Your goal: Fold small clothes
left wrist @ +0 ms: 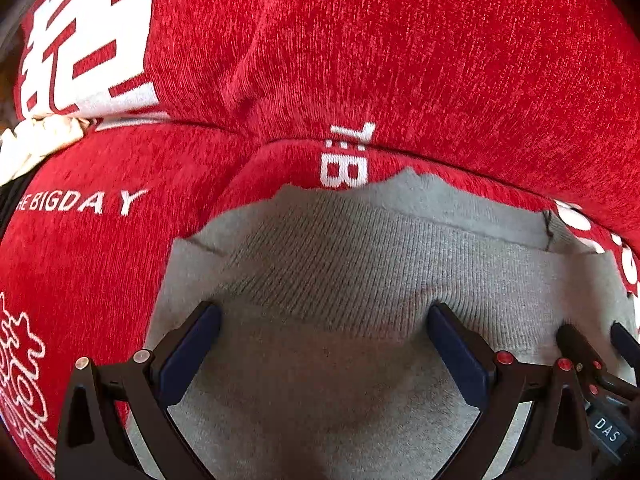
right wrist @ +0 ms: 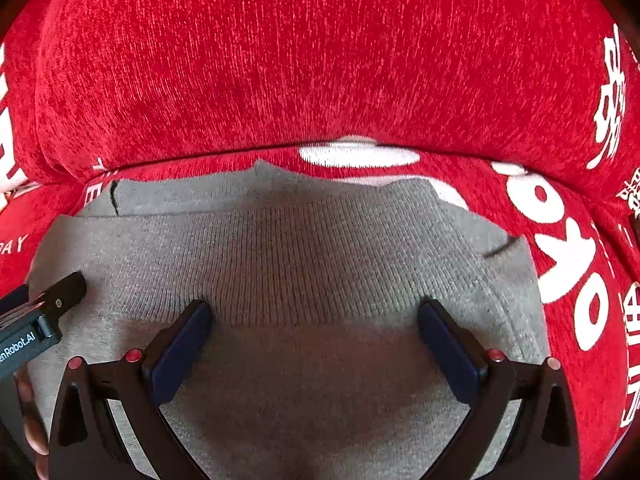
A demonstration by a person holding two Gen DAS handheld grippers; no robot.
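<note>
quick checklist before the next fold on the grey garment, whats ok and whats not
1. Left gripper open over the grey garment: ok.
2. Right gripper open over the same garment: ok.
3. Cloth between either pair of fingers: not ok, nothing gripped.
4. Grippers apart, side by side: ok.
5. Garment flat on the red blanket: cannot tell, far edge looks doubled.
6. Near hem in view: cannot tell.

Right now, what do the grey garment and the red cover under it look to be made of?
The grey garment looks like a soft matte knit, perhaps cotton: fine ribbed rows run across it. The red cover looks like plush chenille or velour: short fuzzy pile with a mottled sheen, and white printed lettering. Exact fibres cannot be told.
</note>
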